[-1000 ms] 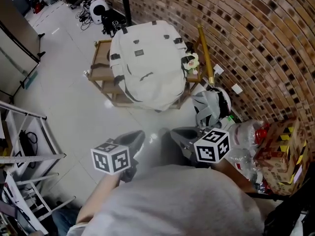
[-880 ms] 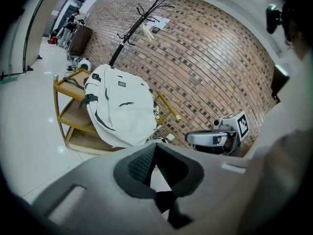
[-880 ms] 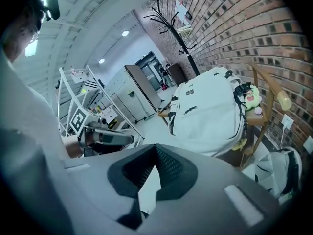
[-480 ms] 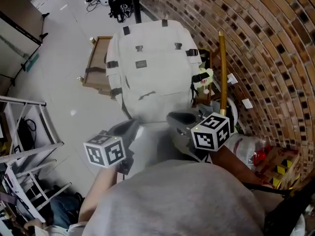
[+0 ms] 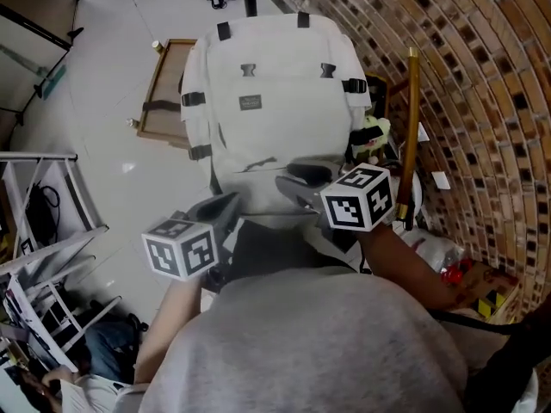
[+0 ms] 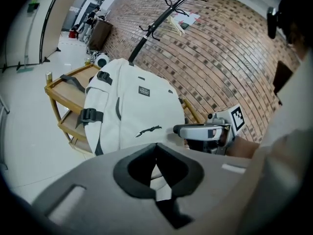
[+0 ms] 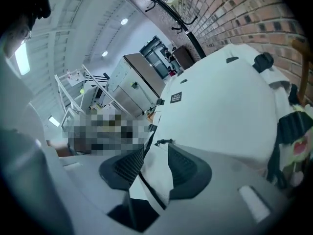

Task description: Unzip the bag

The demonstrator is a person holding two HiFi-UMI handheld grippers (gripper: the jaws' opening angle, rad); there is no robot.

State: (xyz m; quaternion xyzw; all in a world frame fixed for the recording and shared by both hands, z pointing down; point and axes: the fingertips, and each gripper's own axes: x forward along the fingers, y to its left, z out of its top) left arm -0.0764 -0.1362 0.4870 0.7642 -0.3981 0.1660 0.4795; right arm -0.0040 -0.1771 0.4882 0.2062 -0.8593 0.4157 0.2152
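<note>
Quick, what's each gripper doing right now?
Left gripper: shut, empty.
Right gripper: jaws opening, white backpack showing between them, nothing gripped.

The left gripper (image 5: 225, 206) was held forward and low on a bare left forearm (image 5: 168, 325), its jaws closed tip to tip on nothing. Beside it and slightly ahead, the right gripper (image 5: 297, 181) reached out from the right forearm (image 5: 400, 261), its jaws opening with nothing pressed between the pads.
</note>
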